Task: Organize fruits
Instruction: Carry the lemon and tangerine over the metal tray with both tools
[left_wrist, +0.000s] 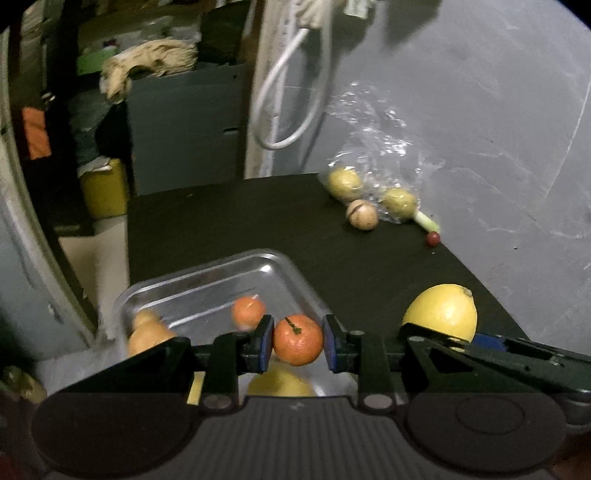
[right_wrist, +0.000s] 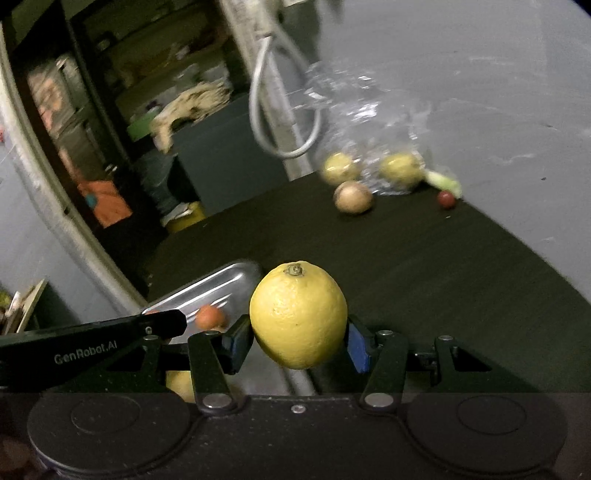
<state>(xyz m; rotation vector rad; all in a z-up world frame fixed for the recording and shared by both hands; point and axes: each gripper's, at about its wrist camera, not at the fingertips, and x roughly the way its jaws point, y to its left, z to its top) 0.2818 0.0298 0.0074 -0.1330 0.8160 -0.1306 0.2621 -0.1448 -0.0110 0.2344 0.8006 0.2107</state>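
The left hand-held gripper (left_wrist: 297, 344) grips an orange (left_wrist: 297, 339) over the tray (left_wrist: 207, 273); the right hand-held gripper (right_wrist: 298, 341) clamps a lemon (right_wrist: 298, 315) (round, it may slip).

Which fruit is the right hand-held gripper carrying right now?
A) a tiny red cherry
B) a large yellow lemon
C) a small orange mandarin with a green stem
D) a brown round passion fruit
B: in the right wrist view the right hand-held gripper has its blue pads pressed on both sides of the large yellow lemon, raised above the dark table.
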